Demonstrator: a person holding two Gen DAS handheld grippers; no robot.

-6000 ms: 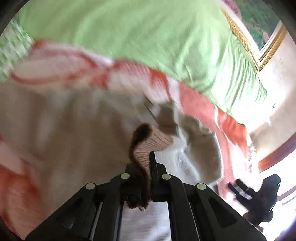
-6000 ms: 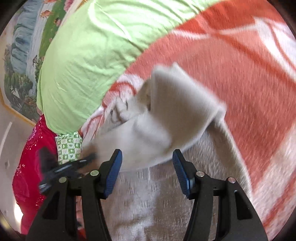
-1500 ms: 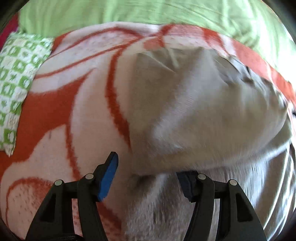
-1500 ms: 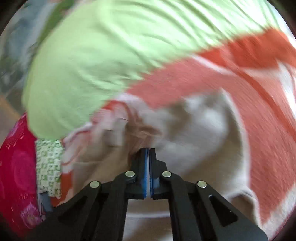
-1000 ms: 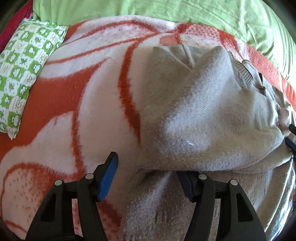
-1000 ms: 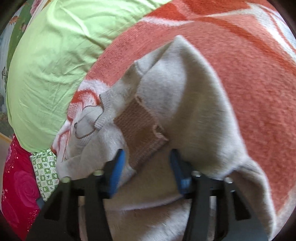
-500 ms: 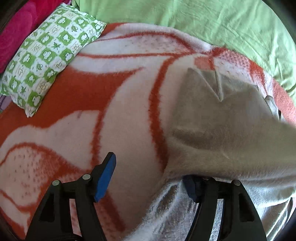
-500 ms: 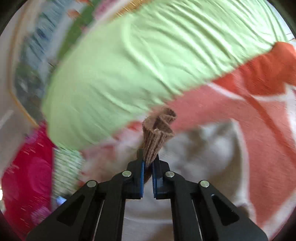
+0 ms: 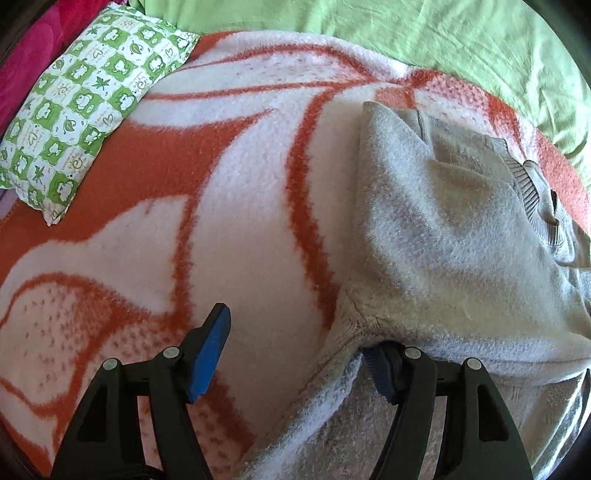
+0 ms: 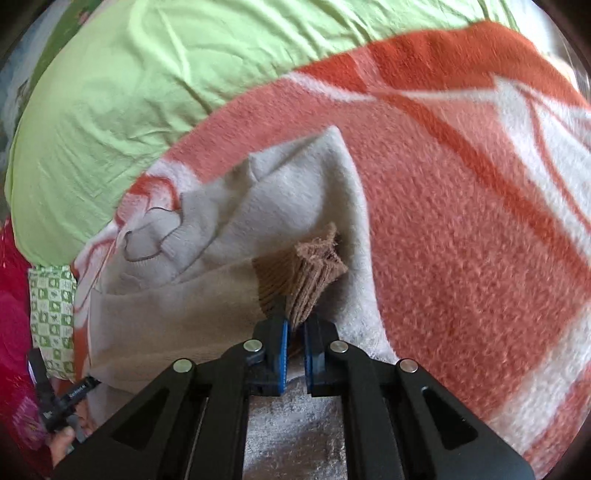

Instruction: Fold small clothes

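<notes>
A small grey fleece sweater lies on an orange and white blanket, with one sleeve folded over its body. My left gripper is open at the sweater's left edge; its right finger is tucked under the fabric. In the right wrist view the sweater lies ahead, and my right gripper is shut on the brown ribbed cuff of its sleeve, held just above the body. The left gripper also shows at the lower left of that view.
A green and white checked pillow lies at the far left of the blanket. A light green sheet covers the bed beyond it. Red fabric lies at the left edge.
My right gripper opened over the brown cuff, then shut on it and lifted it; now it holds the cuff low over the sweater. My left gripper stayed open and shifted left along the sweater's edge.
</notes>
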